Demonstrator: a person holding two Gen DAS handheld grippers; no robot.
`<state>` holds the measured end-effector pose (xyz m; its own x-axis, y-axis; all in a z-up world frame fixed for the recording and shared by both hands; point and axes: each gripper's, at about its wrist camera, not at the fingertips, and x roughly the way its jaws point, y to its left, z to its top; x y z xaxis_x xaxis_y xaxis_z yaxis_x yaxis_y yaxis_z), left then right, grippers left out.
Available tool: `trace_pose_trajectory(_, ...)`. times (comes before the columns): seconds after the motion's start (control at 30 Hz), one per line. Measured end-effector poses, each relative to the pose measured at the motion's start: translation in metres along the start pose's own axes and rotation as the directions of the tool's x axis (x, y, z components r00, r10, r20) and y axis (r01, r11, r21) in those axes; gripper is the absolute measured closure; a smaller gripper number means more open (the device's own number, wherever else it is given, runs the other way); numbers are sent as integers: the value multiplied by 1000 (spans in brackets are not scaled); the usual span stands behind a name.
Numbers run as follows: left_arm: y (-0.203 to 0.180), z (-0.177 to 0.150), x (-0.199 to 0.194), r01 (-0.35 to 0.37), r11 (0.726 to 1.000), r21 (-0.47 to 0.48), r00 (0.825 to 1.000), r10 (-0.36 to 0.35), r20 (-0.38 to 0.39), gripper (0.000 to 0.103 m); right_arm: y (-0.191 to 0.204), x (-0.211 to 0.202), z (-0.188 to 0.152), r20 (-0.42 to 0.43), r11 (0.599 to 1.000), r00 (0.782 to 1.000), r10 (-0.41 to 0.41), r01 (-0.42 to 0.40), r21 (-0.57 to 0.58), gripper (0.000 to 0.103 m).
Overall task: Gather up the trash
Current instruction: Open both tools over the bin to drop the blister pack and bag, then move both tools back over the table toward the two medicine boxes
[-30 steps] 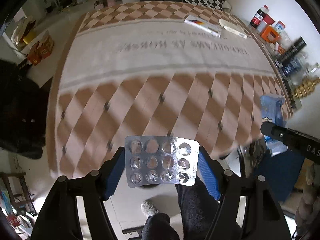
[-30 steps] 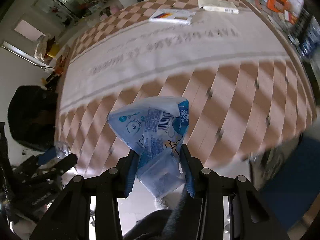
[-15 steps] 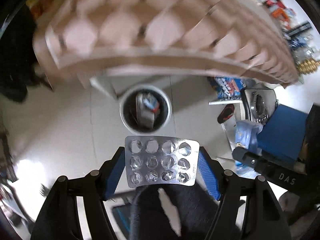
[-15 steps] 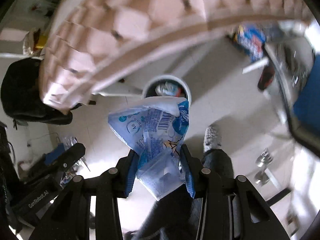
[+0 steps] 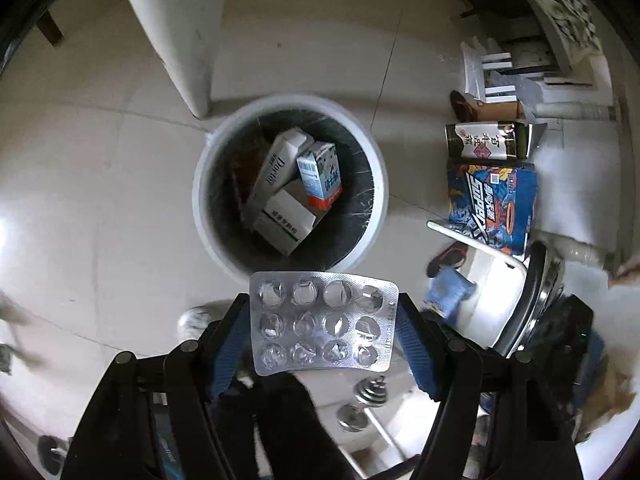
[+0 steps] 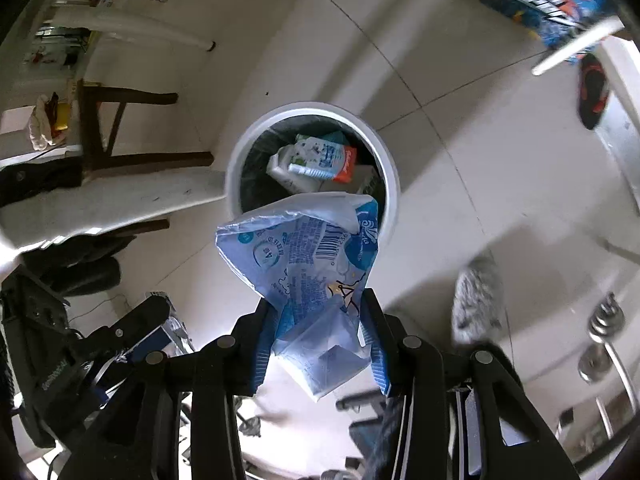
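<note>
Blister pack (image 5: 323,323) between left gripper (image 5: 323,334) fingers: silver foil, grid of burst clear bubbles. Fingers (image 5: 414,350) black with blue pads. Beyond fingertips, bin (image 5: 198,196): white rim, black liner; inside, white boxes (image 5: 280,196) with dark lettering, plus carton (image 5: 320,174) white-blue with orange-red end. Right of fingers, box (image 5: 492,204) blue with orange-white graphics.

Wrapper (image 6: 316,264) between right gripper (image 6: 320,322) fingers: light blue and white, black barcode, blue round badges, small yellow mark. Floor (image 6: 460,140) pale cream tile, thin dark grout lines.
</note>
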<state>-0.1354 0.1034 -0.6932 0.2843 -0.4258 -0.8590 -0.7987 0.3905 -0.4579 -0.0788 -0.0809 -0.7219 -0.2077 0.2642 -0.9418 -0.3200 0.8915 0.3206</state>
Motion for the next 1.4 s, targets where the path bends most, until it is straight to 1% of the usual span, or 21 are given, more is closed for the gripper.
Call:
trace_pose_trajectory(0.1,11,11,26,1,1000,-15,1000,-1,-31,35,-7,39,21,-25,1000,999,23,-23,4,59)
trace_pose_trajectory(0.13,14,13,33,-3,1000,-21,999,2,-40,34,-10,48,26,-33,999,999,33,-33,0,54)
trace_pose_trajectory(0.17,16,13,35,-1,1000,-21,999,0,-42,34,-10,59,31,-41,999,998,39,-40,-12,49)
trace_pose_trajectory(0.2,18,13,39,-11,1000,-20,999,10,-38,31,-11,64,33,-48,999,998,37,-38,-24,33)
trace_pose_trajectory(0.23,20,12,37,-24,1000,-16,999,23,-32,27,-12,68,35,-47,999,998,33,-34,-35,20)
trace_pose_trajectory(0.27,23,11,36,-41,999,-12,999,41,-21,15,-13,71,36,-42,998,999,29,-31,-45,16)
trace_pose_trajectory(0.3,25,8,33,-79,997,-7,997,79,-5,5,-12,72,36,-40,998,999,8,-10,-59,11)
trace_pose_trajectory(0.37,28,2,28,-145,989,7,989,145,10,3,-12,70,34,-24,995,999,-40,38,-92,9)
trace_pose_trajectory(0.43,29,-3,20,-193,981,22,981,192,30,3,-9,64,29,-9,990,998,-69,68,-120,2)
trace_pose_trajectory(0.5,27,-9,11,-251,967,41,967,248,66,3,-4,55,23,11,980,993,-114,115,-161,2)
trace_pose_trajectory(0.57,23,-17,-4,-320,945,65,943,311,121,3,3,42,17,45,963,985,-167,172,-207,2)
trace_pose_trajectory(0.6,19,-23,-12,-359,930,79,927,345,150,3,7,35,13,64,953,980,-190,200,-227,2)
trace_pose_trajectory(0.67,13,-32,-24,-404,910,97,906,383,182,3,17,19,4,97,932,967,-234,252,-260,2)
trace_pose_trajectory(0.73,7,-43,-40,-429,896,113,893,402,202,3,25,2,-5,126,917,957,-261,287,-277,2)
trace_pose_trajectory(0.83,-2,-60,-61,-452,884,118,880,421,222,3,34,-21,-17,152,900,946,-288,321,-294,2)
trace_pose_trajectory(0.97,-16,-84,-99,-471,874,116,866,434,248,3,49,-60,-38,170,888,939,-299,339,-312,2)
trace_pose_trajectory(1.0,-19,-89,-104,-472,874,116,866,434,250,3,53,-70,-45,175,886,938,-298,340,-314,2)
trace_pose_trajectory(1.2,-45,-122,-164,-470,873,132,864,424,270,3,83,-144,-85,205,874,933,-294,350,-338,2)
trace_pose_trajectory(1.3,-60,-137,-198,-461,875,150,866,407,290,3,100,-184,-104,214,877,936,-279,339,-341,2)
trace_pose_trajectory(1.4,-72,-152,-232,-446,880,164,872,386,302,3,118,-226,-123,226,880,938,-262,329,-342,2)
